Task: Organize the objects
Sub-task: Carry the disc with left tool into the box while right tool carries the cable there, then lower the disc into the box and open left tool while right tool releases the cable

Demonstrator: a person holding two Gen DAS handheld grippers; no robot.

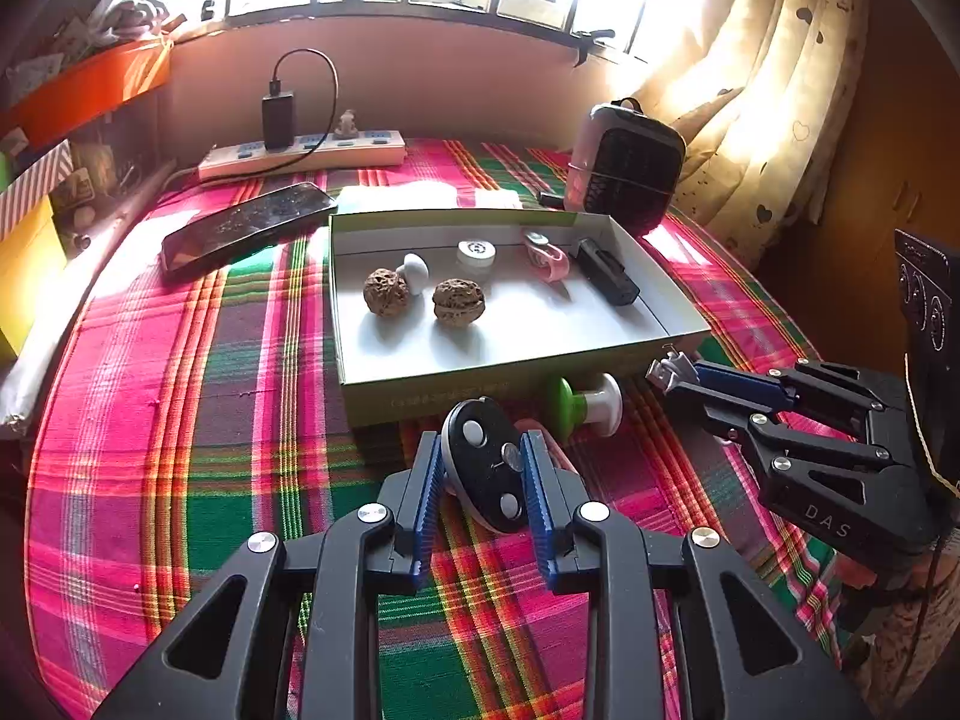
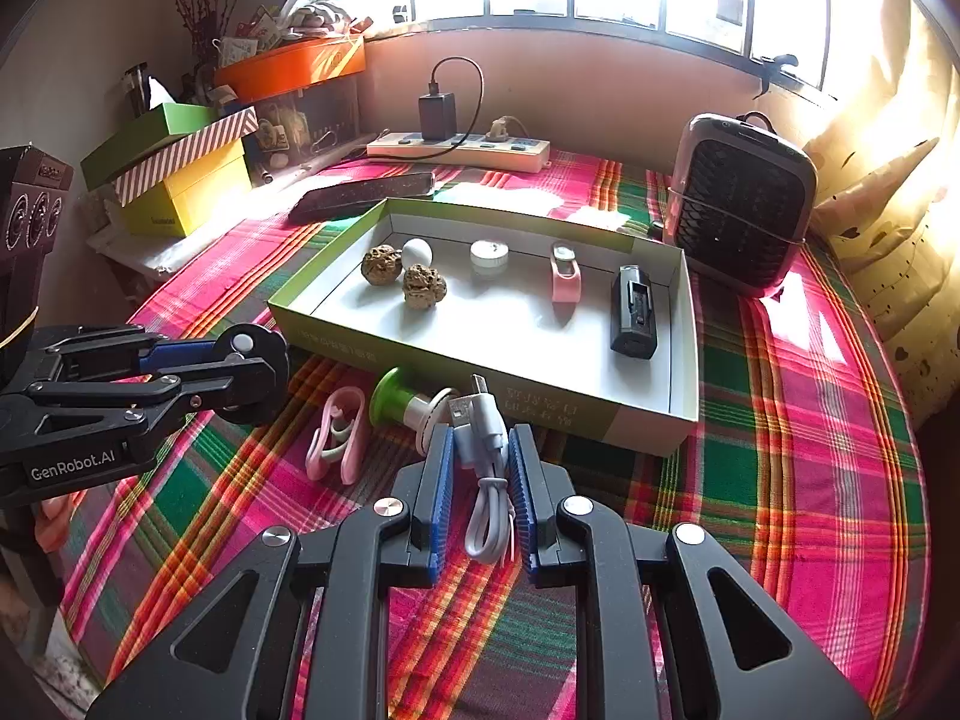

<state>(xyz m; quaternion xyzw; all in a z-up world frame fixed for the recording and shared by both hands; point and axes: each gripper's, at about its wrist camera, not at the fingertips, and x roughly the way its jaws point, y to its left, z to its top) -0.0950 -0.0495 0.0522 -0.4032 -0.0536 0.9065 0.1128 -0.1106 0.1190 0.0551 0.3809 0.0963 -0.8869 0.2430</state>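
My left gripper [image 1: 483,468] has its jaws clamped on a black oval disc [image 1: 486,465] with white dots, just in front of the box [image 1: 420,387]. Right gripper [image 2: 480,468] is pinching a pale blue USB cable [image 2: 483,450], loop hanging between the jaws. The right view shows stuff the left one mostly hides: a pink clip [image 2: 339,435] lying on the plaid cloth [image 2: 810,420] next to the green-and-white stopper [image 2: 408,408]. Both views show walnuts [image 1: 459,300], a pink strap [image 1: 549,258] and a black battery [image 2: 633,312] inside the box. Surface backs onto a sunny window, with a power strip [image 2: 462,150], phone [image 1: 246,225], small heater [image 2: 741,204] and curtain [image 1: 756,90].
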